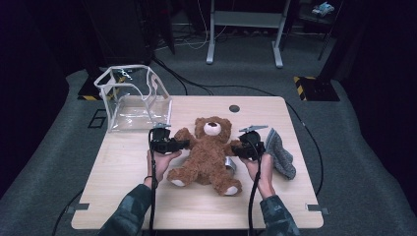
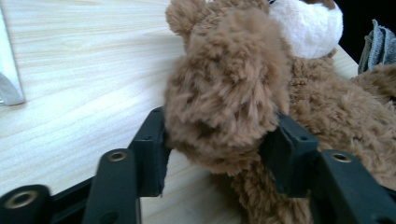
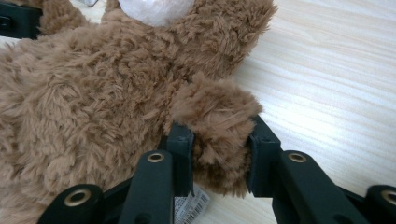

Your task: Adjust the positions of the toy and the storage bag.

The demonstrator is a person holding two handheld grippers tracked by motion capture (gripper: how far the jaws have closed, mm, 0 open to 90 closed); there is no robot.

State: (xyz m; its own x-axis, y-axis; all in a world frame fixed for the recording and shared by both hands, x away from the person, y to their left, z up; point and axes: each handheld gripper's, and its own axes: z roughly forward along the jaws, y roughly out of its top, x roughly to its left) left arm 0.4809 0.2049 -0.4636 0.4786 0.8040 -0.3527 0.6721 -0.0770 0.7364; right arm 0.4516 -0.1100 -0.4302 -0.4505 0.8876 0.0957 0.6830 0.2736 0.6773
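Observation:
A brown teddy bear (image 1: 209,155) with a white muzzle lies on its back in the middle of the wooden table (image 1: 128,191). My left gripper (image 1: 186,144) is shut on one of the bear's arms (image 2: 224,100), the plush squeezed between the two black jaws. At the bear's other side my right gripper (image 1: 235,149) is shut on its other arm (image 3: 217,130). A white label (image 3: 189,205) pokes out under that arm. The bear's muzzle (image 2: 306,25) appears beyond the held arm in the left gripper view.
A clear plastic bag (image 1: 133,98) with white edging stands open at the table's back left. A grey cloth (image 1: 280,152) lies right of the bear, next to the person's hand. A round grommet hole (image 1: 234,108) sits near the back edge. Cables run across the floor behind.

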